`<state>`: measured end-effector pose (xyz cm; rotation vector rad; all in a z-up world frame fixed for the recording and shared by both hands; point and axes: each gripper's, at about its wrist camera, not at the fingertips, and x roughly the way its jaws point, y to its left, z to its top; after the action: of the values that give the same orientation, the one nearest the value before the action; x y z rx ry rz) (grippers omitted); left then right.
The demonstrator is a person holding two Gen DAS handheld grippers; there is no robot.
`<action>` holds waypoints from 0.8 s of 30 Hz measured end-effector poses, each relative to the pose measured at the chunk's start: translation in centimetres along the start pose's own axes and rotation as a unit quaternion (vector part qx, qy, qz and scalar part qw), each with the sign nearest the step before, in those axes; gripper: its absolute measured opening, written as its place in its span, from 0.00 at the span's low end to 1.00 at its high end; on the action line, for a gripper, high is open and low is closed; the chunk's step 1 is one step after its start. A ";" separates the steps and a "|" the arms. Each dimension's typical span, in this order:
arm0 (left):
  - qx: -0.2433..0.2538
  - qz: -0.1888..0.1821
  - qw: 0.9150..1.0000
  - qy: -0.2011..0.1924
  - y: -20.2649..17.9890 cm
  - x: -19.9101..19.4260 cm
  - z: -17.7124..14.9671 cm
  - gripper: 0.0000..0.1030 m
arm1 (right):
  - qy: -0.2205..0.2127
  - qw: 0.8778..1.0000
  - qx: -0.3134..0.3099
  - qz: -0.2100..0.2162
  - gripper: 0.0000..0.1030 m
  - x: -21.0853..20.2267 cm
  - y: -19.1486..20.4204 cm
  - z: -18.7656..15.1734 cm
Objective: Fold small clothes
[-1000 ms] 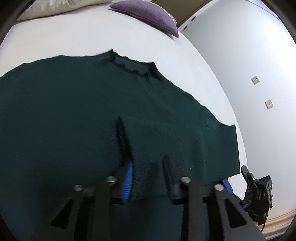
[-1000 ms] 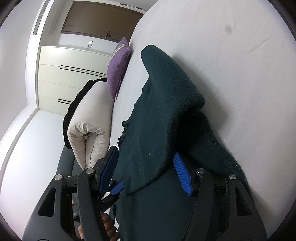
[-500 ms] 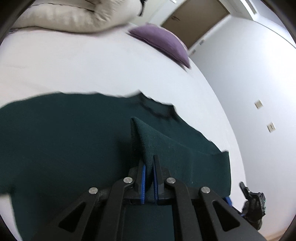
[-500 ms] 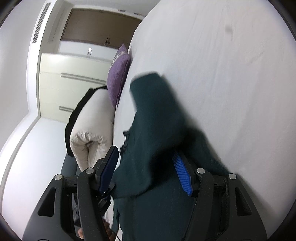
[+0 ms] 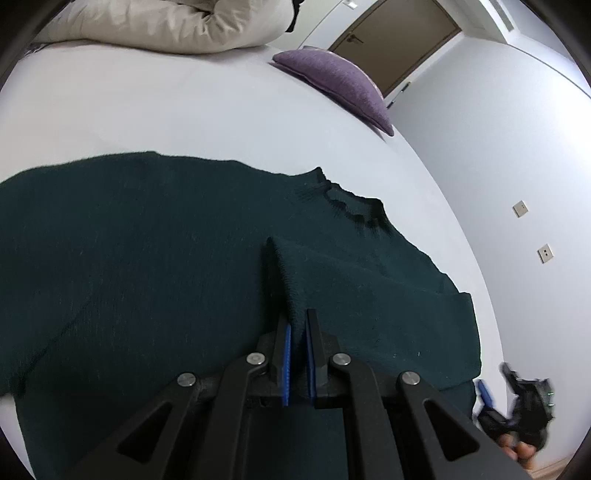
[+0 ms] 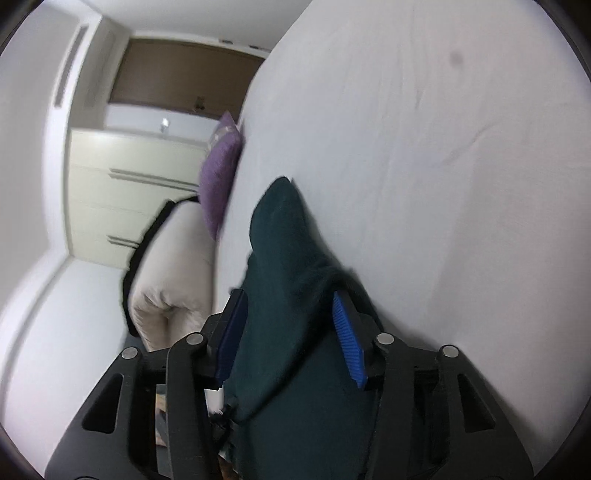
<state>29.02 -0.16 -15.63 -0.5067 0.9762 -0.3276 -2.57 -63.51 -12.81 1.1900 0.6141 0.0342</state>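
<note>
A dark green sweater (image 5: 147, 251) lies spread on the white bed (image 5: 166, 118), collar (image 5: 351, 206) towards the right. One sleeve (image 5: 369, 306) is folded across the body. My left gripper (image 5: 297, 325) is shut on the cuff end of that sleeve and holds it pinched up in a ridge. My right gripper (image 6: 291, 314) is open, its blue pads on either side of a raised fold of the sweater (image 6: 288, 258). It also shows in the left wrist view (image 5: 517, 402) at the bed's right edge.
A purple cushion (image 5: 332, 81) and a rolled beige duvet (image 5: 166, 26) lie at the far end of the bed. A brown door (image 5: 399, 44) and a white wall with sockets (image 5: 520, 209) stand to the right. A cream wardrobe (image 6: 129, 192) shows in the right wrist view.
My left gripper closed on the sleeve cuff and tilted up. My right gripper stayed open around its fold and shifted, blurring the view.
</note>
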 end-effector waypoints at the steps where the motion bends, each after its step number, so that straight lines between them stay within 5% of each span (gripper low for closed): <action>1: 0.005 0.002 1.000 0.002 0.0 0.2 0.0 0.07 | 0.001 1.000 -0.029 -0.005 0.47 -0.8 1.2 -0.1; 5: 0.021 0.010 1.000 -0.005 -0.1 0.2 -0.6 0.08 | -0.020 0.989 -0.138 -0.056 0.47 -1.1 6.1 1.0; 12: 0.036 0.010 0.999 -0.021 -0.2 -0.1 -0.7 0.08 | 0.040 0.952 -0.242 -0.185 0.46 9.9 9.0 6.2; 16: 0.064 0.031 0.997 -0.035 -0.8 -0.2 -0.5 0.08 | 0.042 0.920 -0.289 -0.260 0.20 13.9 8.5 6.9; 21: 0.068 0.026 0.996 -0.045 0.1 0.4 -1.5 0.09 | 0.016 0.911 -0.305 -0.277 0.09 14.7 7.7 7.7; 24: 0.057 0.015 0.998 -0.038 0.7 0.5 -1.2 0.10 | 0.015 0.920 -0.291 -0.261 0.09 14.5 7.1 8.4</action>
<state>28.27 -0.18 -16.92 -0.3979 0.8854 -0.3330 15.52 -62.97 -10.95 0.4268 0.8606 -0.2049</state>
